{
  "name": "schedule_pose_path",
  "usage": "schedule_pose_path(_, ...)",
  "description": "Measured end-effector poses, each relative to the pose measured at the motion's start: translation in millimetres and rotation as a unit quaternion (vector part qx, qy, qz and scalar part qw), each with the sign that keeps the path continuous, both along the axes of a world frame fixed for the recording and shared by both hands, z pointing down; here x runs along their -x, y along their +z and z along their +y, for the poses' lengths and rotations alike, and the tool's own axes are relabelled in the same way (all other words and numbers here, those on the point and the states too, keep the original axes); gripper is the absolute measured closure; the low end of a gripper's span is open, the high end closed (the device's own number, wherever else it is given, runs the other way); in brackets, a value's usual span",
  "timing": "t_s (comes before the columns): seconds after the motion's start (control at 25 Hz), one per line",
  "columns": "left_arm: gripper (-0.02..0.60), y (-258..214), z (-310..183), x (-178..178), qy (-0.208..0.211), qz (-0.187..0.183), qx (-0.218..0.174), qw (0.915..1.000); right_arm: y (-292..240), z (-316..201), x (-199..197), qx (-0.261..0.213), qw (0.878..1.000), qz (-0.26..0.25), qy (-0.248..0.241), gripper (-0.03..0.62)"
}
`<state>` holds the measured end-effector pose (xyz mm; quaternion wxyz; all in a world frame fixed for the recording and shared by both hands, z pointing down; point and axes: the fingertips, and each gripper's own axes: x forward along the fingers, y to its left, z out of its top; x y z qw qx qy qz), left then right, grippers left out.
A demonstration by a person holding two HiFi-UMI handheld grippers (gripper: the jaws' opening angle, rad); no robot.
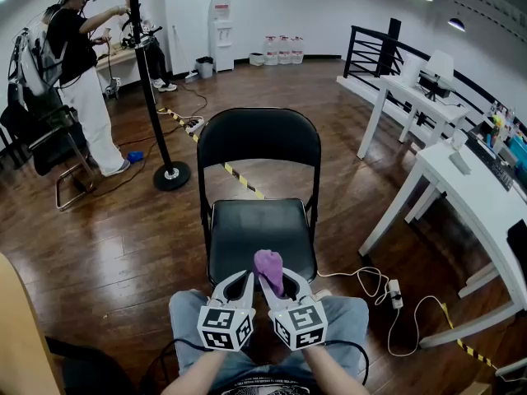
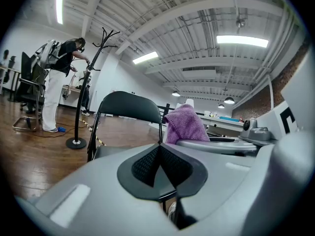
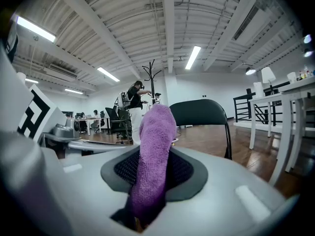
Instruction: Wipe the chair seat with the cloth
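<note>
A black folding chair stands in front of me, its seat (image 1: pixel 259 230) bare and its backrest (image 1: pixel 258 136) upright. My right gripper (image 1: pixel 278 280) hovers over the seat's front edge, shut on a purple cloth (image 1: pixel 268 267) that sticks up out of the jaws. In the right gripper view the cloth (image 3: pixel 153 146) fills the gap between the pads, with the chair back (image 3: pixel 202 113) behind it. My left gripper (image 1: pixel 238 279) is close beside it on the left, shut with nothing in it. The left gripper view shows its closed jaws, the cloth (image 2: pixel 184 124) and the chair back (image 2: pixel 129 104).
A coat stand (image 1: pixel 153 85) and a person (image 1: pixel 78 64) are at the back left. White tables (image 1: pixel 461 179) line the right side. A power strip with cables (image 1: pixel 394 291) lies on the wood floor right of the chair. My knees (image 1: pixel 189 311) are under the grippers.
</note>
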<state>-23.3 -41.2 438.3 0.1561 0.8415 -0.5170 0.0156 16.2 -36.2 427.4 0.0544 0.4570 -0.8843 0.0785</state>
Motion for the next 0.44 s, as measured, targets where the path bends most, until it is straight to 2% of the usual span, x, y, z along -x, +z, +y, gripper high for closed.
schedule_pose_path(0.44,0.577,-2.3,1.4,0.9,0.001,0.001,-0.003,1.0,-0.3,1.4,0.8,-0.001,1.0,0.002,0.001,0.48)
